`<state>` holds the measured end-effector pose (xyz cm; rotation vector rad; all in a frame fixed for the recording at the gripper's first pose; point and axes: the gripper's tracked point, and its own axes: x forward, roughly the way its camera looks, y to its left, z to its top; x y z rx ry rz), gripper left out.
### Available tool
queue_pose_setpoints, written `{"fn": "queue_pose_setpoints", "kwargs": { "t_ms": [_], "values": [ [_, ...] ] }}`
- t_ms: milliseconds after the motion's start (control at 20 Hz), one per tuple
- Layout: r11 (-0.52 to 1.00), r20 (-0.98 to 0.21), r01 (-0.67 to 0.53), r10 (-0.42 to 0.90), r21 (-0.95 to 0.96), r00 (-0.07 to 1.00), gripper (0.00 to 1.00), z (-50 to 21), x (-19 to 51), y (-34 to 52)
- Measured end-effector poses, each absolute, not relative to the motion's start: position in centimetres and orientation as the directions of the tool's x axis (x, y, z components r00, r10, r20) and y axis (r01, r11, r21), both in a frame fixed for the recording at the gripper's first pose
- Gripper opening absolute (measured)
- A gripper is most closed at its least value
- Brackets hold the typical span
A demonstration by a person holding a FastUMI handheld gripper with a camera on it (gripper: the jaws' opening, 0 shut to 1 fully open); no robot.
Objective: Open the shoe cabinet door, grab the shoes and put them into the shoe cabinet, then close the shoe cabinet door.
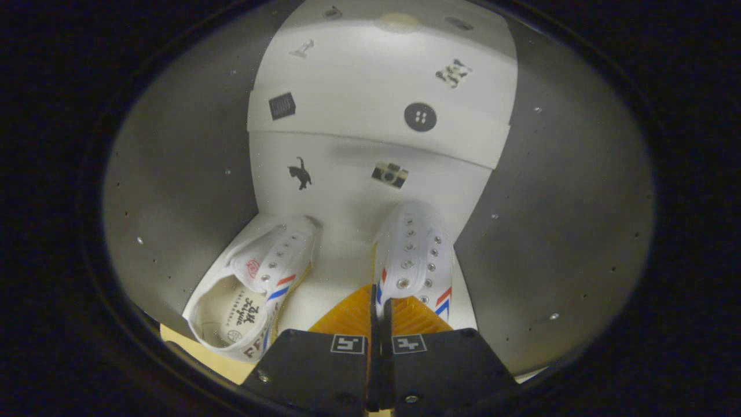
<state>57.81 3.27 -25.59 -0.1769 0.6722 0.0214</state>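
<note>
We see the claw (380, 324) with its two fingers drawn close together, leaving only a thin slit between them, and pinched in that slit is the near edge of the right shoe (414, 260), so we read the claw as clamped on that shoe. Each finger carries a small square black-and-white marker on its upper face. The right shoe runs straight ahead from the fingertips, a white canvas sneaker with two rows of metal eyelets and no laces, and with red and blue slanted stripes on both sides near the claw. To the left of it, apart from it and angled slightly, lies the left shoe (252, 289), of the same white canvas with eyelets and a red and blue stripe on its side; its opening faces us, showing a pale insole with dark print and a small red mark on the tongue. Both shoes rest on the white floor of the shoe cabinet (324, 289). Beyond them rises the cabinet's white back panel (347, 168), dotted with small stickers (389, 174), among them a black cat, a camera and a round black button shape. Grey side walls (179, 174) with rows of small holes flank the shoes on either side.
</note>
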Motion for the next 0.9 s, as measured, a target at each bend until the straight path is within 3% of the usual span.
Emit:
{"fn": "queue_pose_setpoints", "kwargs": {
  "t_ms": [250, 550, 800, 900],
  "values": [
    [0.992, -0.648, -0.076, -0.009, -0.103, 0.762, 0.06, -27.3, 58.3, 4.4],
    [0.986, -0.622, -0.046, -0.065, -0.161, 0.78, 0.15, -26.5, 56.9, 3.8],
    [0.987, -0.598, 0.008, -0.102, -0.158, 0.795, 0.41, -24.9, 53.9, 3.1],
    [0.991, -0.579, 0.01, -0.086, -0.134, 0.811, 0.47, -23.9, 52.1, 3.8]
  ]
}}
